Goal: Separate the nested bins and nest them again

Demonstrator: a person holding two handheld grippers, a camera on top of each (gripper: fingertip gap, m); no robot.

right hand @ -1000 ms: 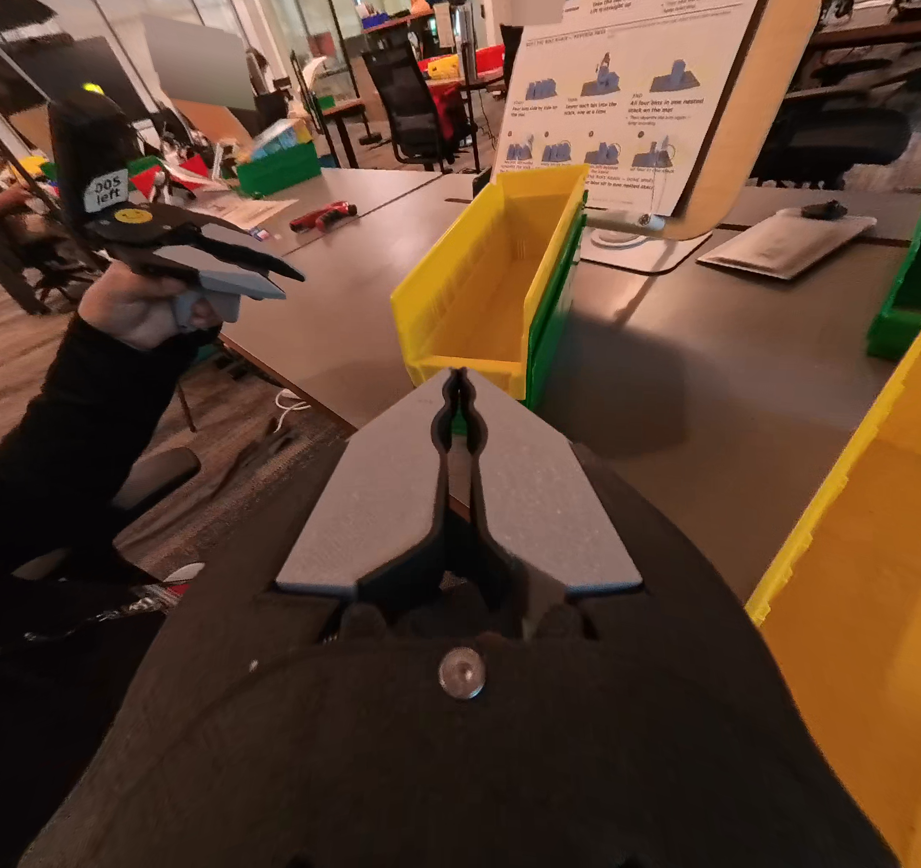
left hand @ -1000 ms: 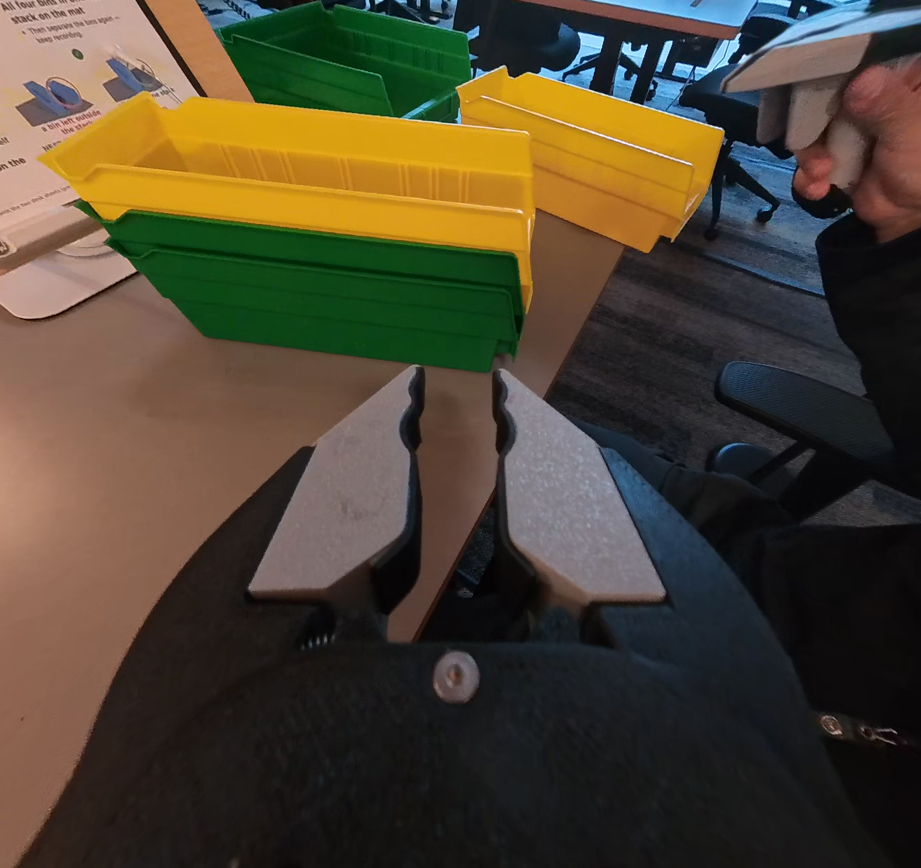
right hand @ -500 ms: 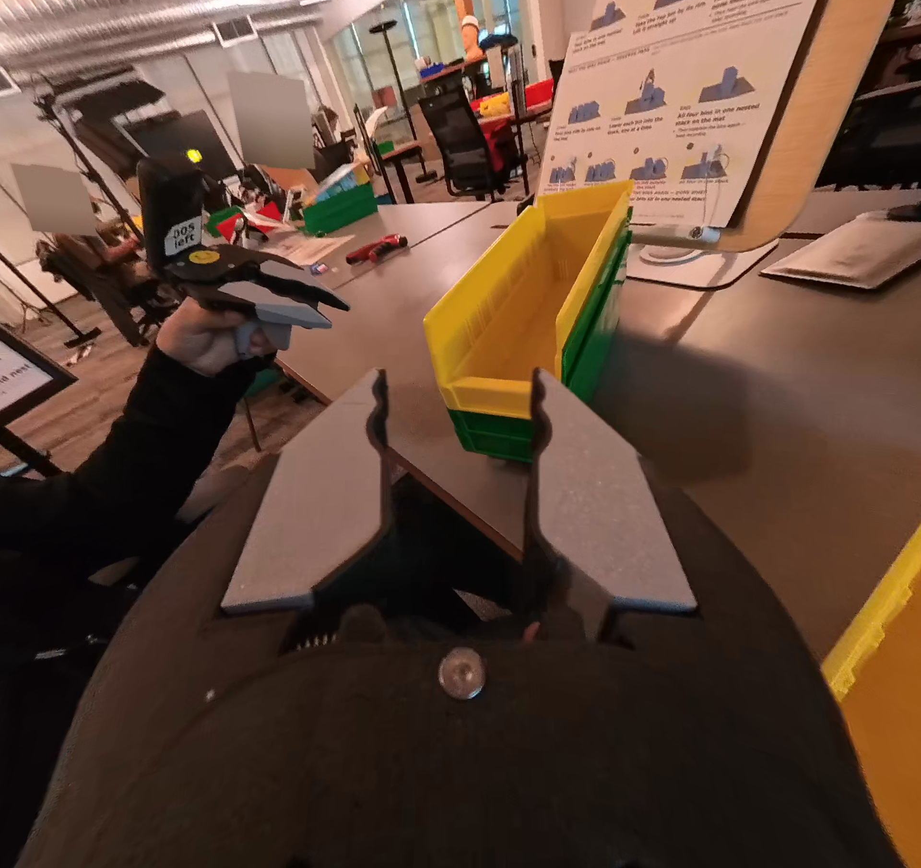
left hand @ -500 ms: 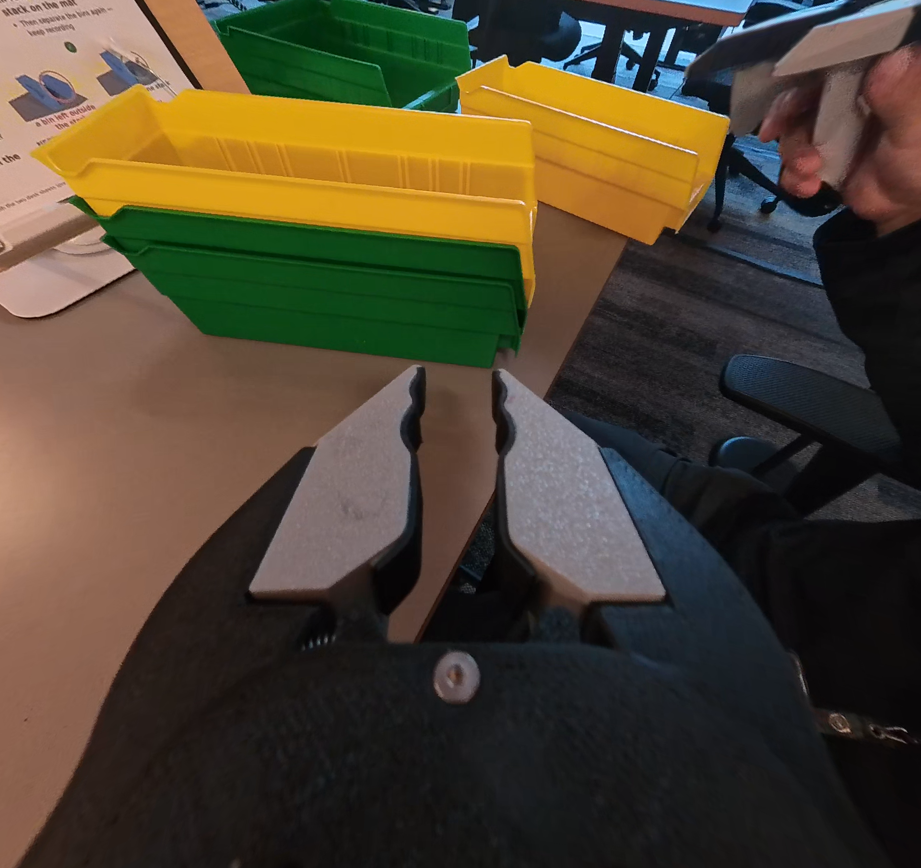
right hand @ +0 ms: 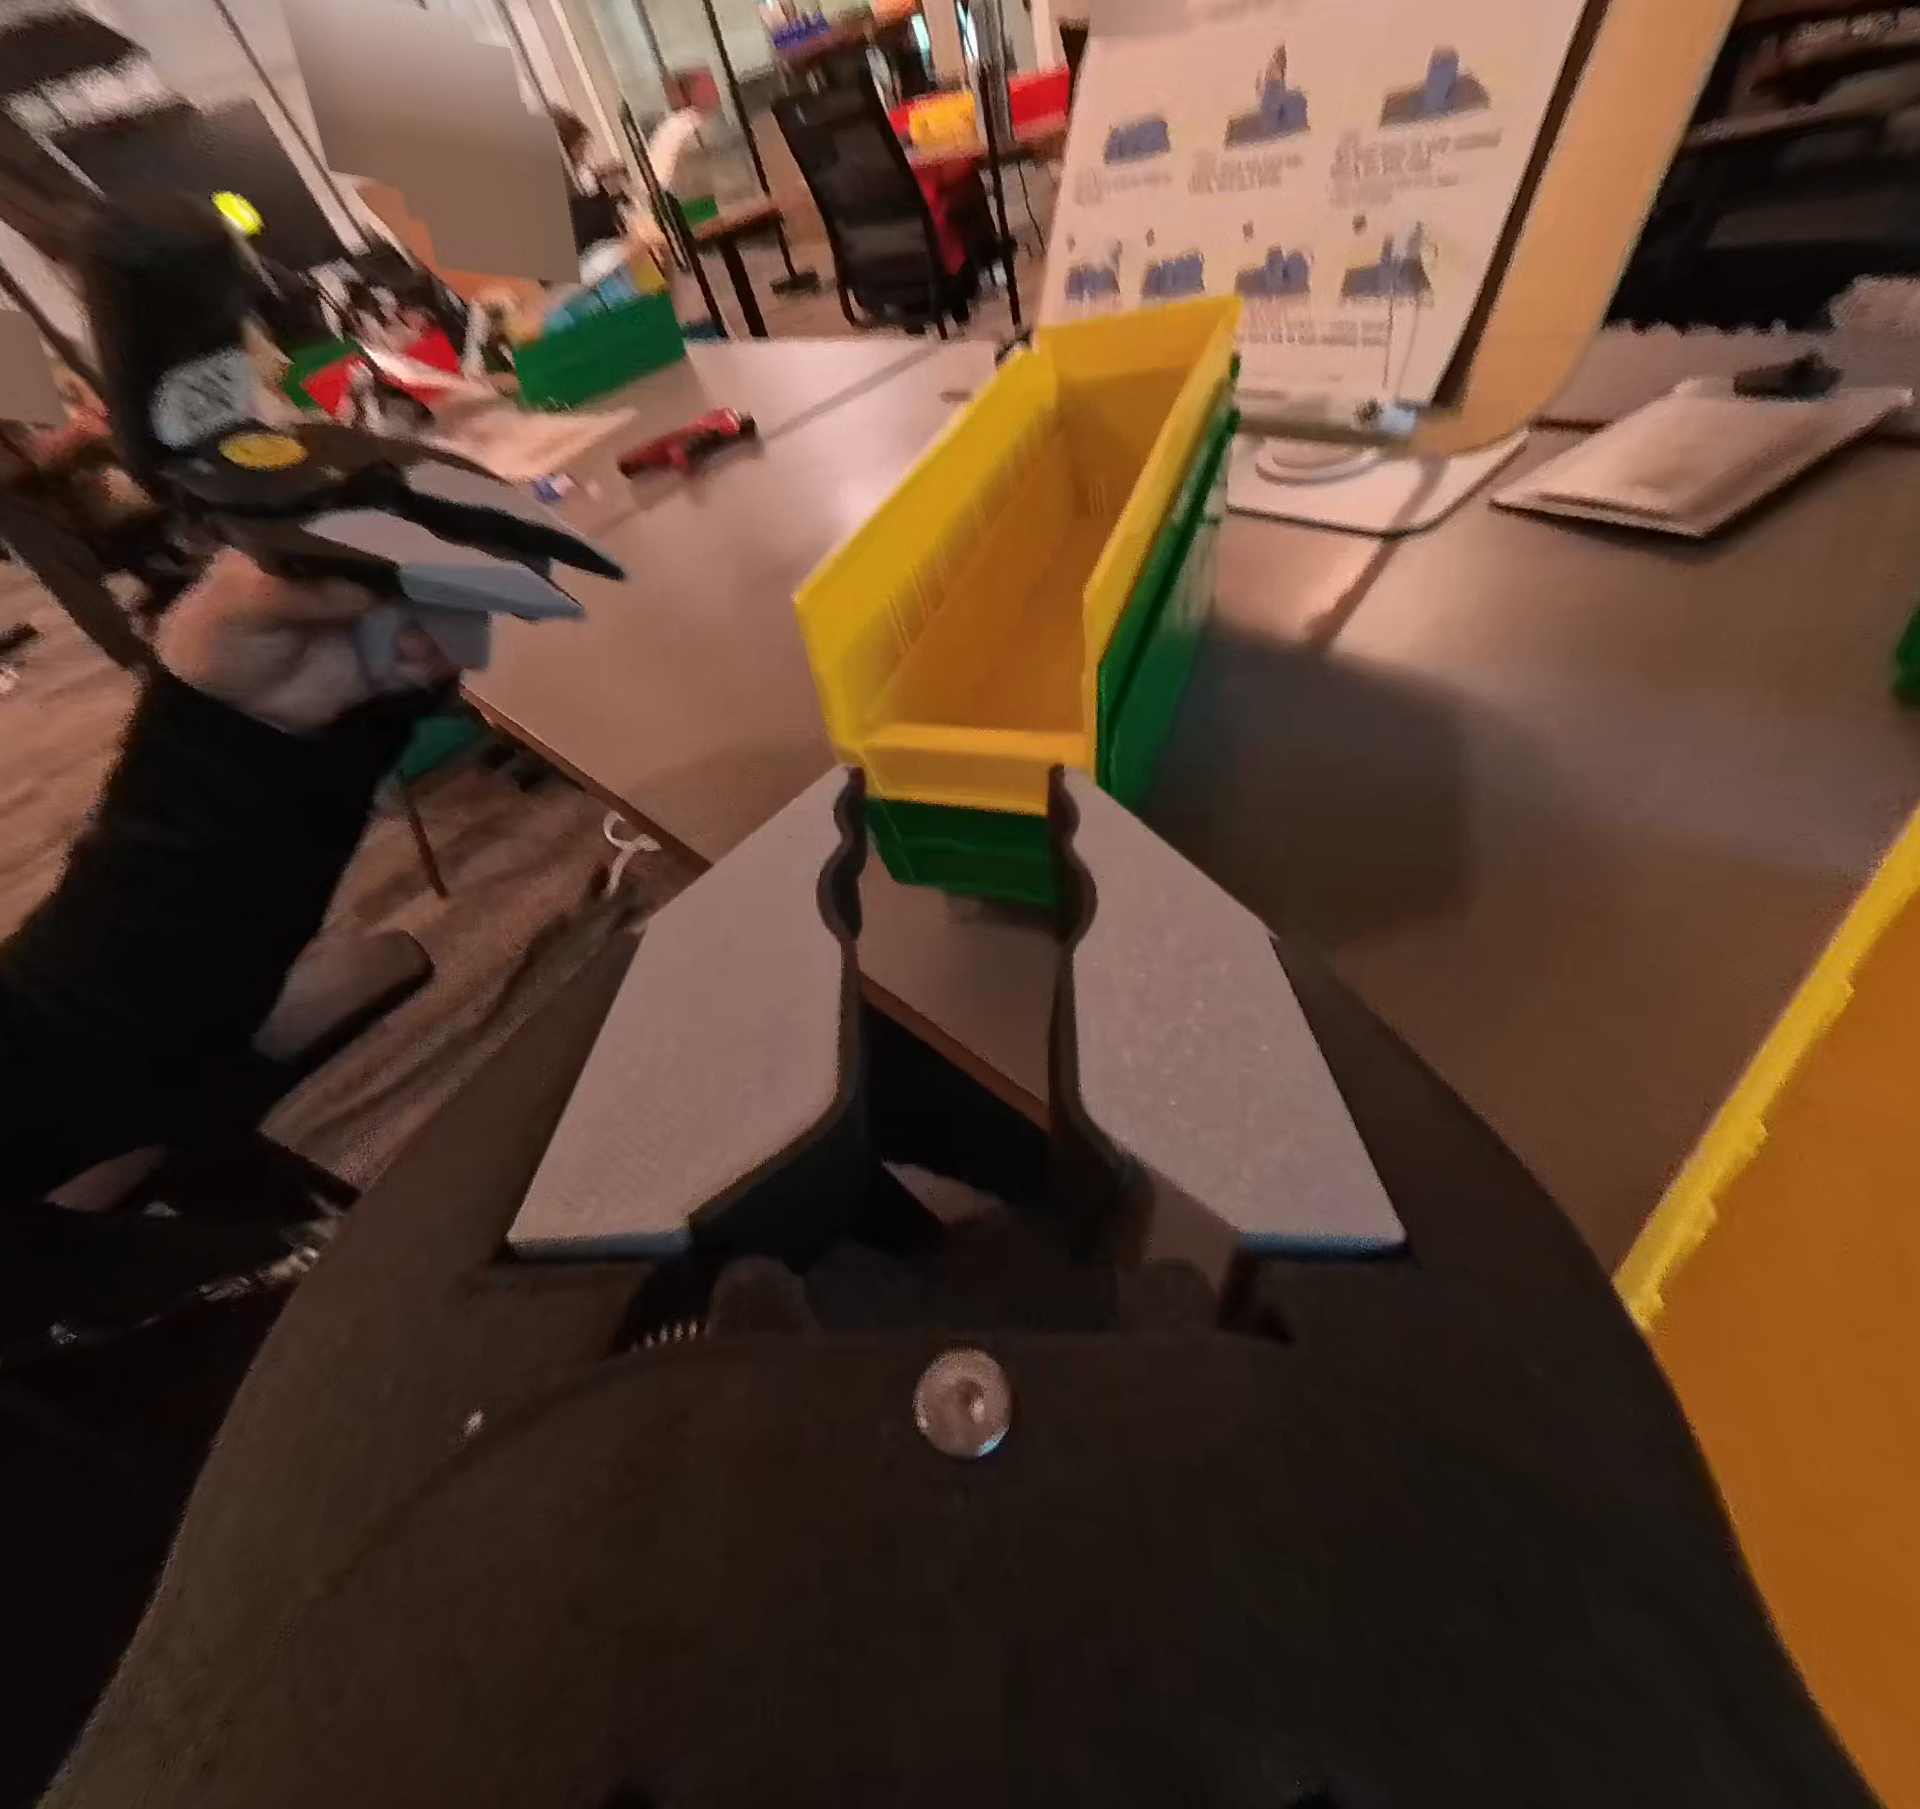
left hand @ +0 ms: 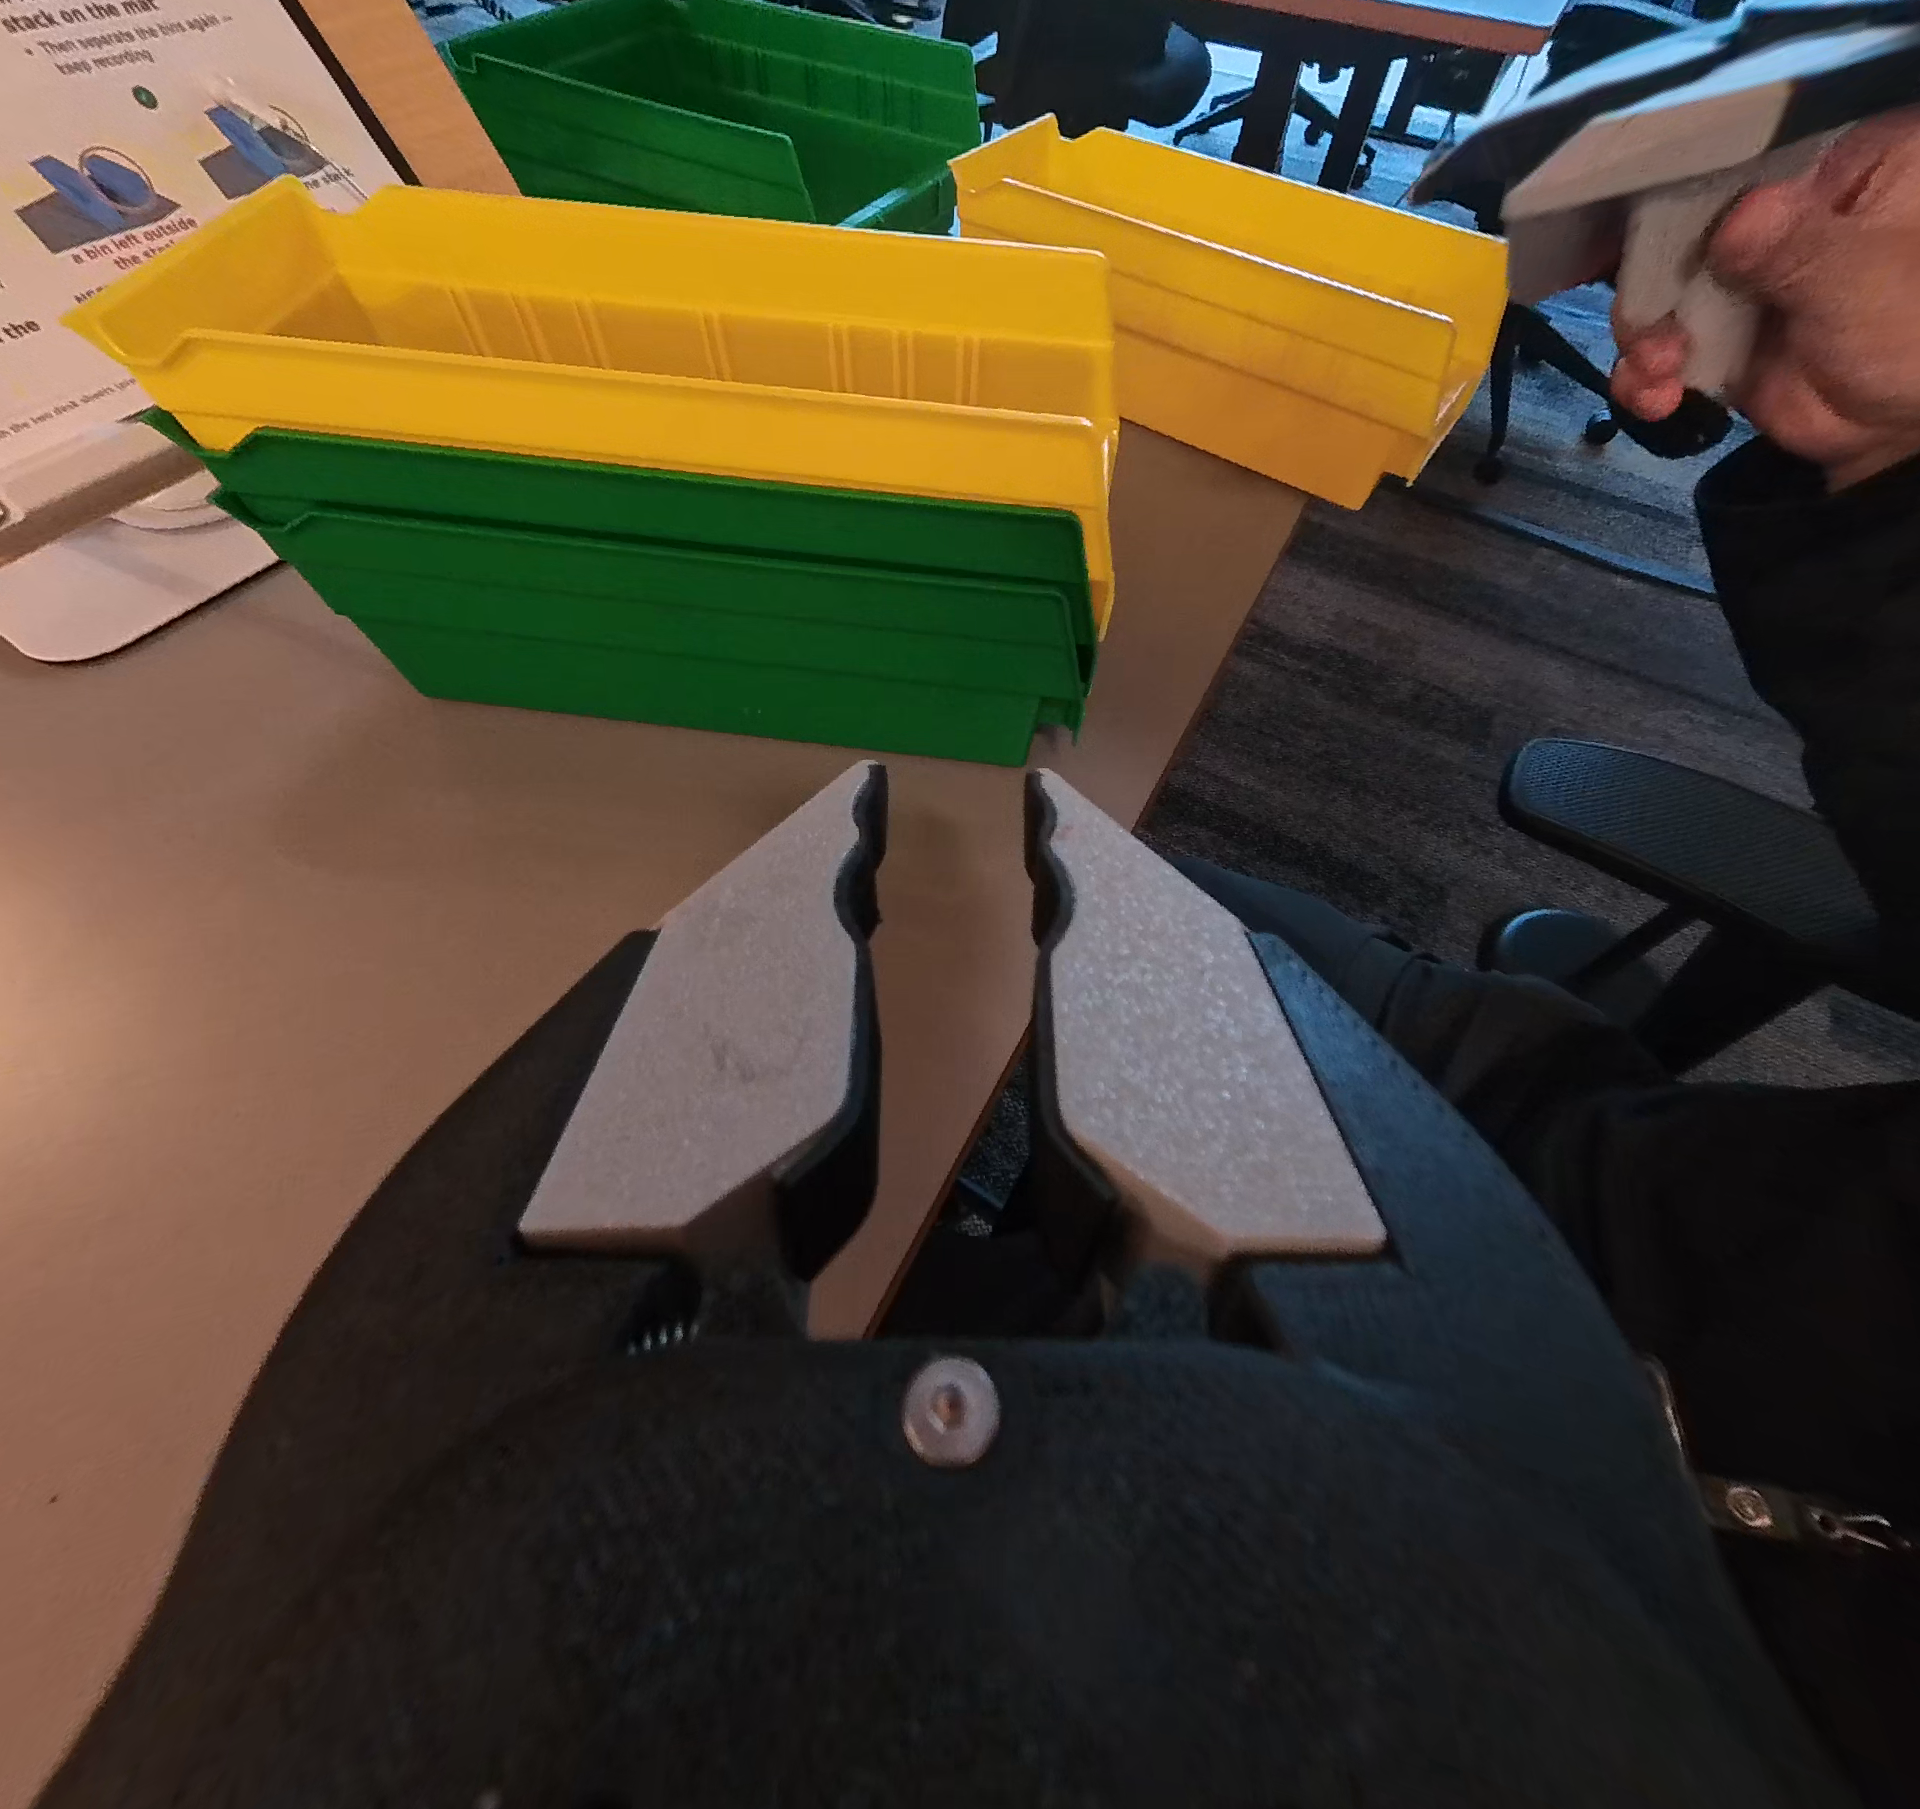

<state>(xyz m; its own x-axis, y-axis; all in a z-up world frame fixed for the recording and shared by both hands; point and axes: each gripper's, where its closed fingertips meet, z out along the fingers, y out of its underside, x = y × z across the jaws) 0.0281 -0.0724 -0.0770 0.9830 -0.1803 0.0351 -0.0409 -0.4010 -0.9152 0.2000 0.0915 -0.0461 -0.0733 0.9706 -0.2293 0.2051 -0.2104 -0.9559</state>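
Observation:
A yellow bin [left hand: 644, 409] sits nested on top of two green bins [left hand: 675, 637] on the table. A separate green bin [left hand: 727, 128] stands behind the stack. A separate yellow bin [left hand: 1247, 346] stands to its right at the table edge. My left gripper [left hand: 956, 793] is open and empty, above the table a short way in front of the stack's long side. My right gripper [right hand: 951, 793] is open and empty, just in front of the stack's near short end [right hand: 966, 783]. The right gripper also shows in the left wrist view [left hand: 1714, 128], and the left gripper in the right wrist view [right hand: 416, 533].
An instruction board [left hand: 125, 97] on a white base stands left of the stack. The table edge [left hand: 1195, 720] runs just right of the stack, with an office chair [left hand: 1683, 855] beyond it. In the right wrist view a grey flat pouch [right hand: 1683, 460] lies behind and a red tool [right hand: 686, 445] lies far left.
My right gripper went from shut to open and moved closer to the stack's near end, then narrowed slightly. My left gripper stayed open and barely moved.

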